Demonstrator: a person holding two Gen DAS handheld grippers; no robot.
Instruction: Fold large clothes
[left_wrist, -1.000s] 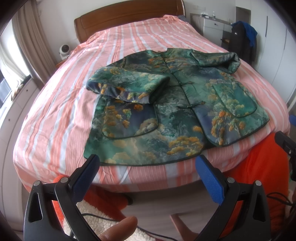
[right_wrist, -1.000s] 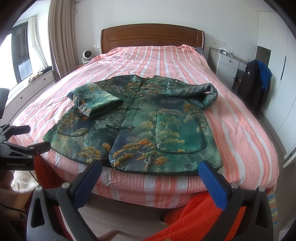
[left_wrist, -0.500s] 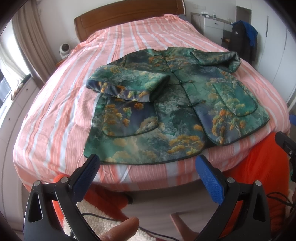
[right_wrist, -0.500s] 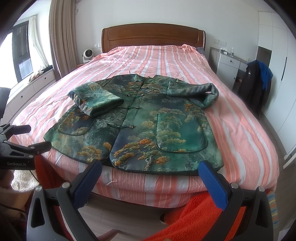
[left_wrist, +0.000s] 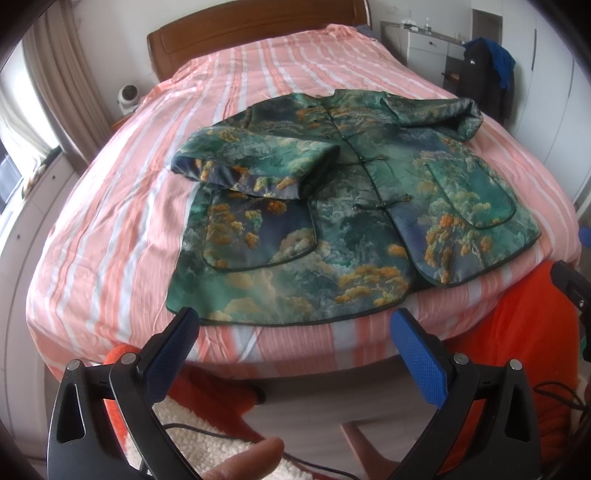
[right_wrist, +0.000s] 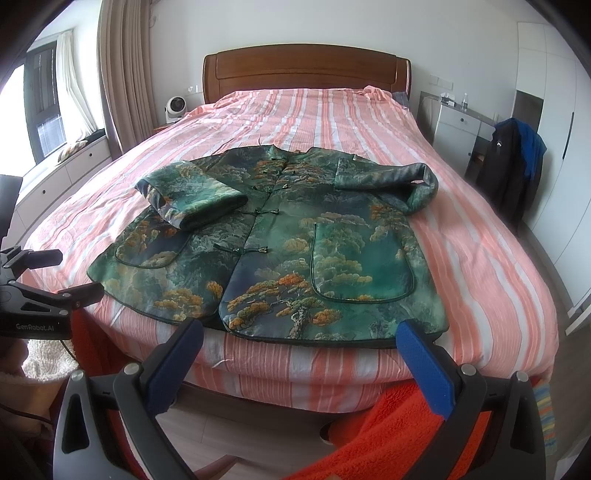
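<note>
A green patterned jacket with orange and gold trees lies flat, front up, near the foot of the bed. Its left sleeve is folded in across the chest; its right sleeve is folded in near the collar. It also shows in the right wrist view. My left gripper is open and empty, off the foot of the bed just short of the hem. My right gripper is open and empty, also just short of the hem.
The bed has a pink striped cover and a wooden headboard. A white cabinet and a dark jacket on a chair stand to the right. An orange cloth hangs below the bed's foot. A window bench runs along the left.
Both grippers have shifted slightly relative to the bed, so the jacket sits a little differently in each view. Both stay open and empty. The jacket has not moved.
</note>
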